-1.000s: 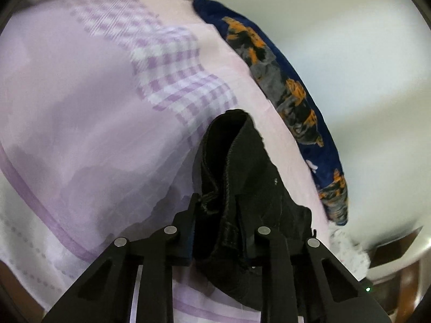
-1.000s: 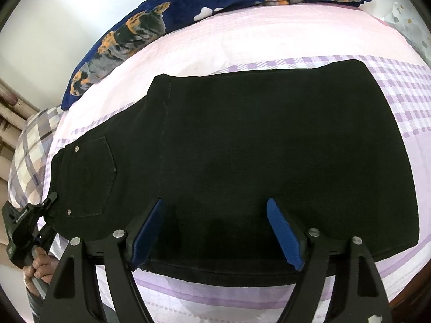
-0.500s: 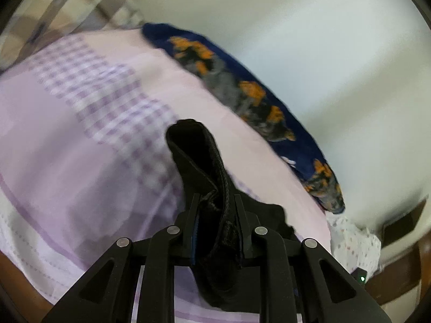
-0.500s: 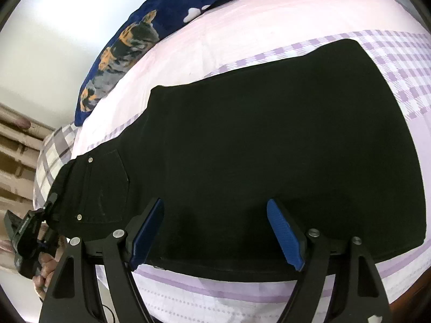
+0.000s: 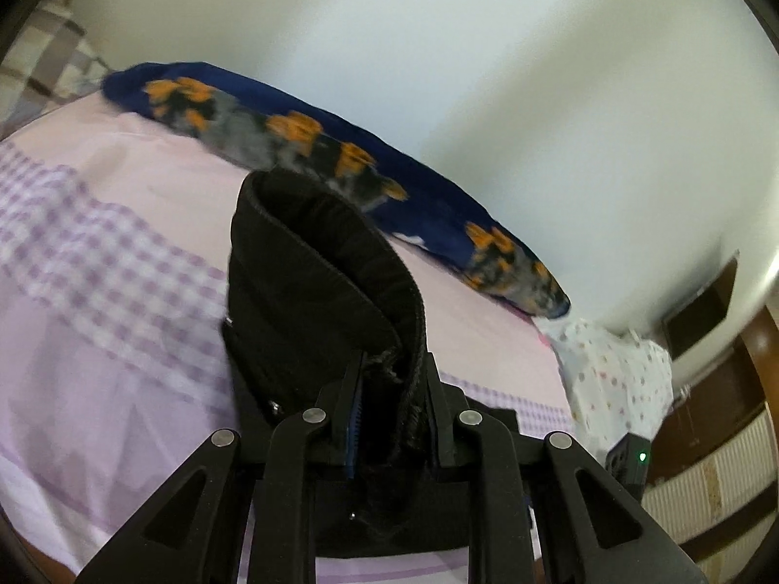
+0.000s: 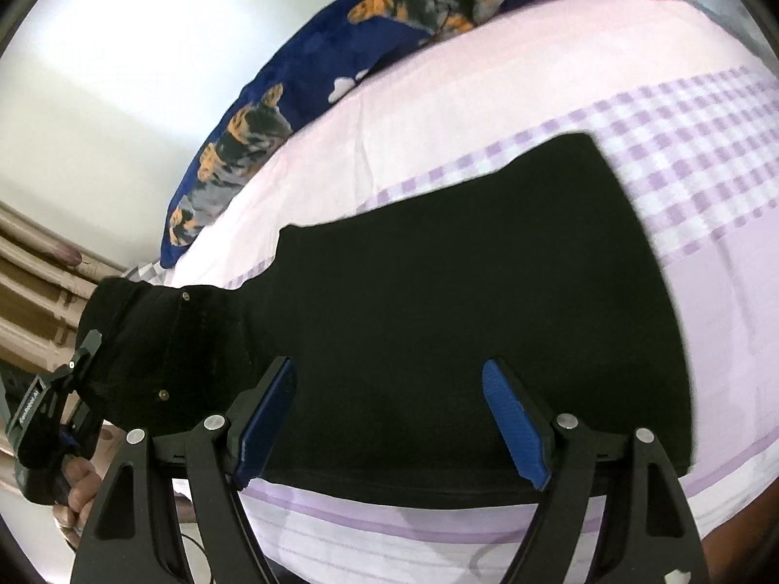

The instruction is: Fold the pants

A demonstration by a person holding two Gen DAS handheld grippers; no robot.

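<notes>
Black pants lie flat across the bed, on a pink and purple checked sheet. Left gripper: fingers clamped on the waistband end, which stands lifted and curls over in a soft arch. Right gripper: fingers wide apart, nothing between them, hovering over the near edge of the legs. Judgement: thick, limp cloth with some weight; it will sag and drag, not slip. Waistband seam is a firm hold; a second hold at the hem corner should keep the fold square.
</notes>
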